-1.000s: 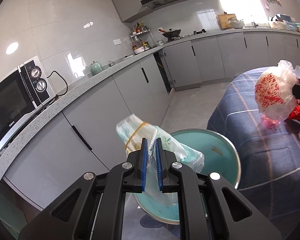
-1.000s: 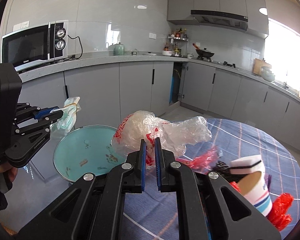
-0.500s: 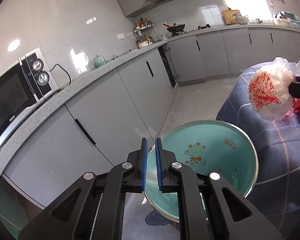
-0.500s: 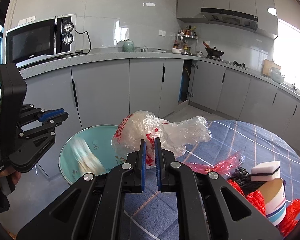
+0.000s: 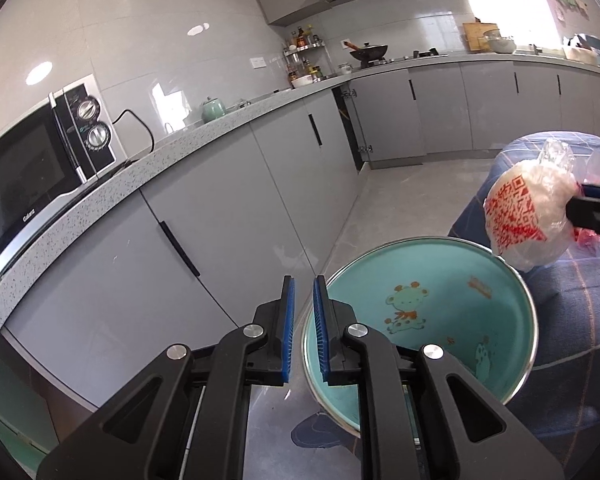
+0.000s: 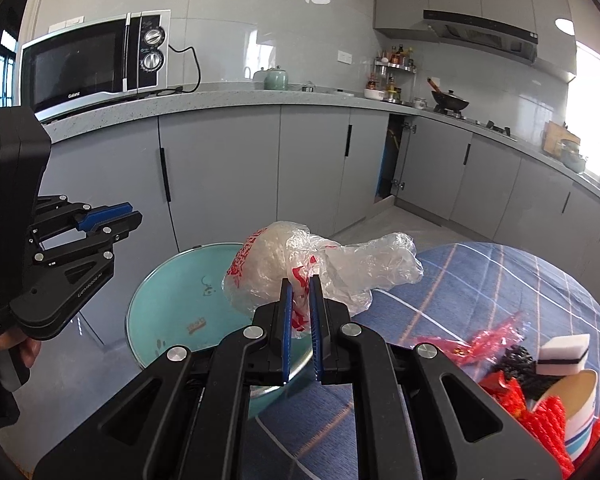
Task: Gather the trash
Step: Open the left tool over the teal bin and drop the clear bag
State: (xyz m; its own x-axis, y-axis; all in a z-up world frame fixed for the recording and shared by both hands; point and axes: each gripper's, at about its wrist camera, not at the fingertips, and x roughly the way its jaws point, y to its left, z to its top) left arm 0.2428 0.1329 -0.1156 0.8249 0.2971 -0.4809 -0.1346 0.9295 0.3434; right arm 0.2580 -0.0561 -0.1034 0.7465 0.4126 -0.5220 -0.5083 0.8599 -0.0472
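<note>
My right gripper [image 6: 300,284] is shut on a crumpled clear plastic bag with red print [image 6: 268,264], held in the air over the near edge of a round teal bin [image 6: 172,300]. In the left wrist view the same bag [image 5: 520,216] hangs at the right, just above the bin [image 5: 440,272], gripped by the right gripper [image 5: 592,208]. My left gripper [image 5: 304,284] hovers over the bin's left rim; its jaws are opening a little and nothing is between them. From the right wrist view the left gripper [image 6: 112,216] is at the left, a hand on its handle.
A round table with a blue checked cloth [image 6: 480,280] stands right of the bin. On it lie red wrappers [image 6: 488,336], a sponge [image 6: 564,354] and a paper cup [image 6: 580,412]. Grey cabinets [image 6: 220,184] and a counter with a microwave [image 6: 96,64] run behind.
The green and white packet that my left gripper held a second ago has dropped into the bin, and the jaws are empty. The right gripper has carried the bag closer over the bin.
</note>
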